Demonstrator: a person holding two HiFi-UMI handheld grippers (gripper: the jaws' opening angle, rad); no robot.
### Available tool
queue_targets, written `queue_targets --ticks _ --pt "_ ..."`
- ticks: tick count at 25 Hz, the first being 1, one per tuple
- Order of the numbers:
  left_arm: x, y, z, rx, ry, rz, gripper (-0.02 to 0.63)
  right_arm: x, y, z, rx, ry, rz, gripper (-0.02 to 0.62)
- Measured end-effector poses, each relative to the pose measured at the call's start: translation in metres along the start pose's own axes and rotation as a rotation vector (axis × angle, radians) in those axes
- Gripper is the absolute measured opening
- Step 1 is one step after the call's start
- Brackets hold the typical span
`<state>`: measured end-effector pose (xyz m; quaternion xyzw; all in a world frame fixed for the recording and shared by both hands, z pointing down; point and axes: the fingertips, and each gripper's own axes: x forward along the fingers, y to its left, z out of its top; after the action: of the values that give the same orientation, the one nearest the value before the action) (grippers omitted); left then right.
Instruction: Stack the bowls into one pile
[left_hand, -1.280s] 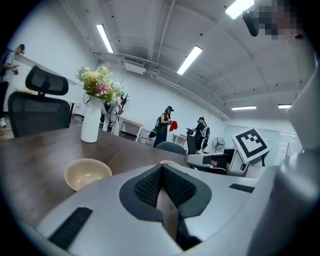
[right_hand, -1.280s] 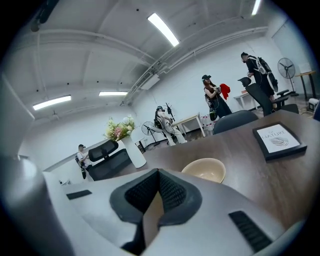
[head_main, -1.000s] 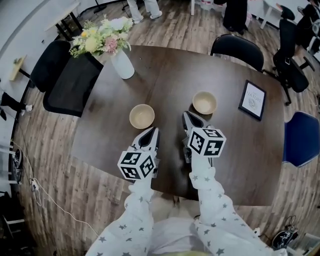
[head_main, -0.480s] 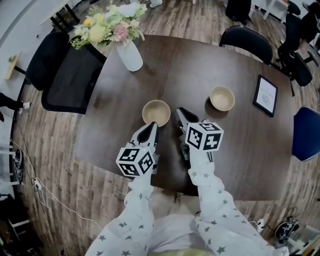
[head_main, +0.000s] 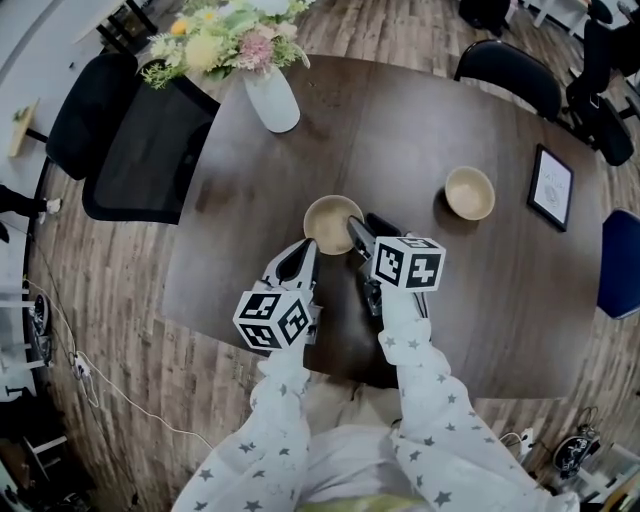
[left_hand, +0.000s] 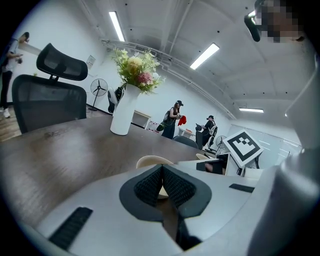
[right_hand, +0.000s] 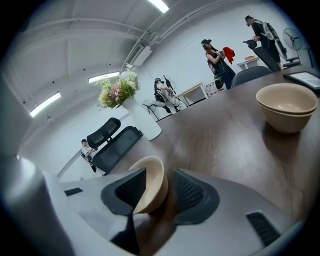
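Two beige bowls stand apart on the dark wooden table (head_main: 420, 130). The near bowl (head_main: 330, 222) is just ahead of both grippers; the far bowl (head_main: 469, 192) sits to its right. My right gripper (head_main: 365, 223) has just been opening its jaws, and they now straddle the near bowl's right rim (right_hand: 150, 187) with a gap at the right pad. The far bowl (right_hand: 287, 107) shows beyond it to the right. My left gripper (head_main: 307, 250) is shut and empty, a little short of the near bowl (left_hand: 150, 161).
A white vase of flowers (head_main: 272, 95) stands at the table's far left and a framed card (head_main: 552, 187) at its right. Black chairs (head_main: 130, 150) (head_main: 505, 75) and a blue chair (head_main: 622, 265) ring the table. People stand far behind.
Both grippers have moved forward to the near bowl. The right gripper, shut before, now has its jaws apart around the bowl's rim. The left gripper stays shut.
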<state>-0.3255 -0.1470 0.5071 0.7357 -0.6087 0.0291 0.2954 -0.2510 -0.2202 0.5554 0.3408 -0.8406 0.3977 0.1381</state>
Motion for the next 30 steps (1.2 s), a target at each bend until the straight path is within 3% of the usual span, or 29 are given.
queue_targets --ticks 10,13,21,30 --pt "-0.002 0.023 -0.004 -0.015 0.011 0.025 0.025 0.018 -0.009 -0.006 0.0 0.03 -0.105 0.136" --pt "-0.005 0.025 -0.003 -0.015 0.01 0.031 0.025 0.019 -0.011 -0.009 -0.006 0.041 -0.142 0.063" --pt "-0.008 0.024 0.001 -0.01 -0.002 0.038 0.025 0.012 -0.01 -0.006 -0.014 0.04 -0.135 0.048" --pt "0.008 -0.005 0.006 0.015 -0.001 -0.004 0.025 -0.019 -0.03 0.019 0.018 -0.035 -0.145 0.044"
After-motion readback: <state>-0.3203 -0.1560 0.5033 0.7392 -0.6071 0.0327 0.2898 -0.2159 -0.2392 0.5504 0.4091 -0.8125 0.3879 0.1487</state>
